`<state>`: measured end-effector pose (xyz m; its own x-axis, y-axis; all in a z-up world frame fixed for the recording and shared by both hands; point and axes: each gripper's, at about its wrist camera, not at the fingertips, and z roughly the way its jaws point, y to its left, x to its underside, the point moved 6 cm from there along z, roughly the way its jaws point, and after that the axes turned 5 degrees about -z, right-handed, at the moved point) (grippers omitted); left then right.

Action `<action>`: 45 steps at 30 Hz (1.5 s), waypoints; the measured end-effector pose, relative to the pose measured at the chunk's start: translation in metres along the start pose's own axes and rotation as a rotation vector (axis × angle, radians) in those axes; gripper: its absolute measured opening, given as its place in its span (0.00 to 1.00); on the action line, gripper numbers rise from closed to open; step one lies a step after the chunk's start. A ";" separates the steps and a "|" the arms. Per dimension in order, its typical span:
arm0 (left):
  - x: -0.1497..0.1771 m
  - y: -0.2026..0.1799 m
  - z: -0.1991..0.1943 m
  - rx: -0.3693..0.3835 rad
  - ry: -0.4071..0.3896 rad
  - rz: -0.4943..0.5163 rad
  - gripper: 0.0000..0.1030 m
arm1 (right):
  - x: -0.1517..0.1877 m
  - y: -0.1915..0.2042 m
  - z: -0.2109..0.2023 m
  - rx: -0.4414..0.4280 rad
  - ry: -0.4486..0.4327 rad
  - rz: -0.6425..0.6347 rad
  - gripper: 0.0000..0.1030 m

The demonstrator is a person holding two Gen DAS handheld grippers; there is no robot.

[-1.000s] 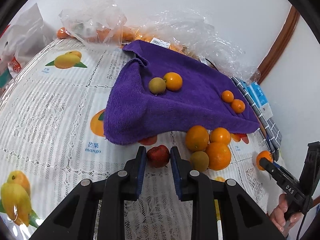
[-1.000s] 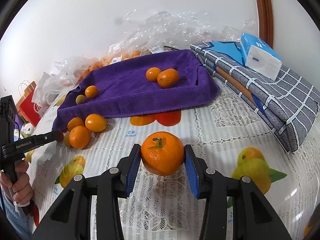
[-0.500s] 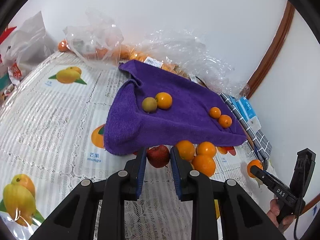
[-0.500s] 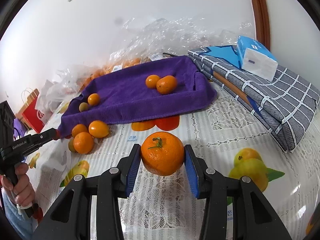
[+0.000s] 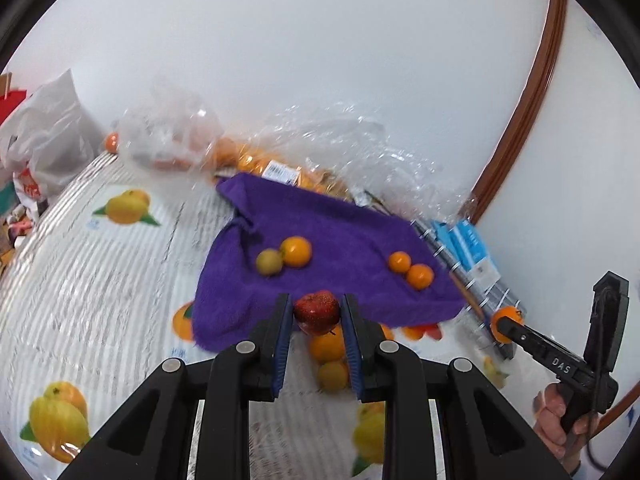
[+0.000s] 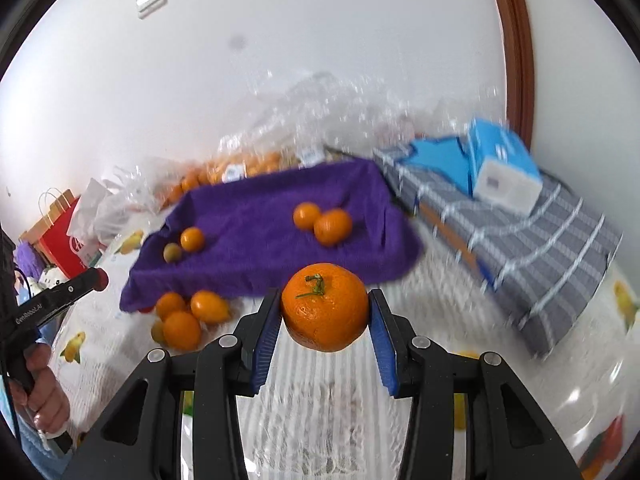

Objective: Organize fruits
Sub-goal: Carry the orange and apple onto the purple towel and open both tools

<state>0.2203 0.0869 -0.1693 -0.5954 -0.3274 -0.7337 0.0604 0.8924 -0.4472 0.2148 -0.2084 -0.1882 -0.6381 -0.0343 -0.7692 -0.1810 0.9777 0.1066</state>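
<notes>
Left gripper [image 5: 317, 312] is clamped on a small red apple [image 5: 317, 311], both blue pads touching its sides, held at frame centre, lifted in front of the near edge of the purple towel [image 5: 332, 240]. Right gripper [image 6: 325, 312] is clamped on a large orange [image 6: 325, 306] with green stem on top, pads pressed on both sides, centre of its frame, raised above the table.

Purple towel sits mid-frame in both views. On it in the left view: a yellow-green fruit [image 5: 269, 263] touching an orange [image 5: 296, 251] at centre-left, and two small oranges [image 5: 410, 269] touching each other at right. Below the apple, partly hidden between the fingers, a loose cluster of oranges [image 5: 326, 346] lies on the tablecloth [image 5: 100, 280] just off the towel's near edge; the right view shows the same cluster [image 6: 188, 316] at lower left of the towel.

Clear plastic bags with oranges [image 5: 280, 152] sit behind the towel by the wall. Grey plaid folded cloth [image 6: 540, 248] at right with a blue tissue pack [image 6: 502, 168] on top. Background is motion-blurred.
</notes>
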 end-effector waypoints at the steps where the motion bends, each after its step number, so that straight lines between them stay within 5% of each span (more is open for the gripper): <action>1: -0.004 -0.004 -0.001 -0.003 -0.006 0.011 0.23 | -0.006 0.000 -0.001 0.001 -0.008 -0.005 0.42; 7: -0.036 -0.025 -0.008 -0.060 -0.067 0.093 0.23 | -0.038 0.002 0.004 -0.015 -0.045 -0.011 0.42; 16: -0.074 -0.040 0.015 -0.040 -0.110 0.080 0.23 | -0.082 0.004 0.019 -0.011 -0.122 -0.023 0.42; 22: -0.080 -0.032 0.053 -0.030 -0.107 0.033 0.23 | -0.083 -0.006 0.049 -0.037 -0.135 0.021 0.42; 35: -0.054 0.002 0.104 -0.100 -0.010 0.014 0.23 | -0.052 -0.029 0.099 -0.055 0.025 0.093 0.42; 45: -0.034 0.011 0.124 -0.076 0.106 -0.061 0.23 | -0.037 -0.033 0.116 -0.038 0.108 0.101 0.42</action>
<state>0.3402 0.0696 -0.2126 -0.6779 -0.3506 -0.6461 -0.0369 0.8941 -0.4464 0.3311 -0.2150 -0.2360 -0.7311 0.0398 -0.6811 -0.1386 0.9688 0.2053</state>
